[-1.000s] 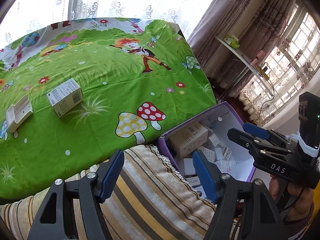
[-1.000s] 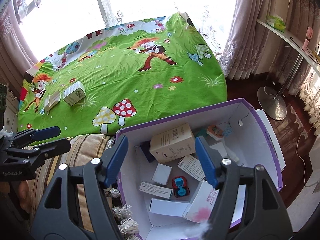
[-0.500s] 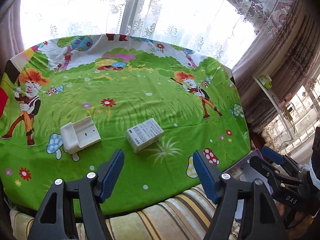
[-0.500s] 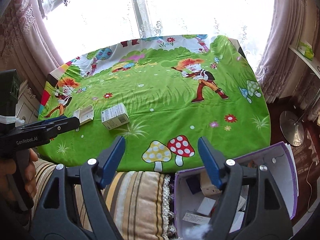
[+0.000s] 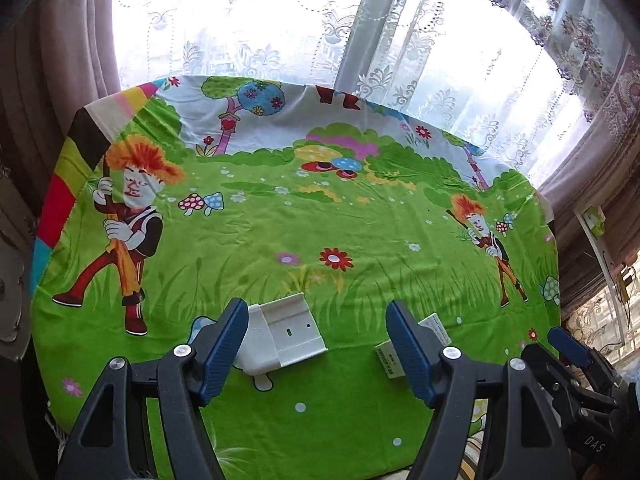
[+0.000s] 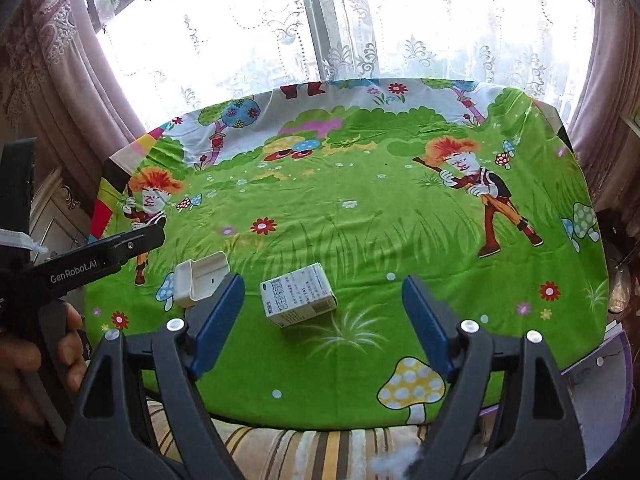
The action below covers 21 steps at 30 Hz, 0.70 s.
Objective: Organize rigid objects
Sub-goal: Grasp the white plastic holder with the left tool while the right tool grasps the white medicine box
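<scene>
I find two items left on the green cartoon tablecloth [image 6: 360, 208]: a white plastic holder [image 5: 286, 334] and a small printed carton [image 6: 299, 294], lying near each other and untouched. My left gripper [image 5: 316, 344] stands released and empty, framing the holder. My right gripper [image 6: 322, 320] is opening its jaws — nothing between them but air, the carton lying ahead. Only a corner of the purple-edged box [image 6: 592, 376] shows at the cloth's right edge; its contents are out of view. Judgement: both items remain to be picked up and put away — neither pickup has begun.
</scene>
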{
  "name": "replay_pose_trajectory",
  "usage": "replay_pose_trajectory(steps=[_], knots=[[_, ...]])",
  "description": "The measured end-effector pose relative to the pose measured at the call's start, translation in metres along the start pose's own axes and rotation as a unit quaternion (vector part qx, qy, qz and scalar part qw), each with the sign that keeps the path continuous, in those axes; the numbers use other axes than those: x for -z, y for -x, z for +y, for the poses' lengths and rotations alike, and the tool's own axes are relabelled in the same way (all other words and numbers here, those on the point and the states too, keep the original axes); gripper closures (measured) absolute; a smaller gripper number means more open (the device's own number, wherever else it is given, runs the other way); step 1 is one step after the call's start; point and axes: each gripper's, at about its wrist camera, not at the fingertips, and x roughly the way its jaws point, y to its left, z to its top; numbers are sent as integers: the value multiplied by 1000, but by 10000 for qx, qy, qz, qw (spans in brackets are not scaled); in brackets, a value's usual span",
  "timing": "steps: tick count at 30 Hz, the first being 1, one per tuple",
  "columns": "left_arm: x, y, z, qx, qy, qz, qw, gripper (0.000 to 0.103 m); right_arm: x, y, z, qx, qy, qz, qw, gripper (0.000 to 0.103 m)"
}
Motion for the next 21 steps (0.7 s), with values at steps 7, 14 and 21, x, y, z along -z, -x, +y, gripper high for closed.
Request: replay_pose_trajectory(steps=[7,14,21], knots=[[13,-40,40,-293,626,340,9970,31,8,-45,28,99,601,117,9981,14],[22,-69,54,-340,871,607,9938,31,28,-80,34,404,1101,278,9927,14],[31,-83,52,-649,710,666,9931,31,29,-98,36,431,1324,444,9893,14]])
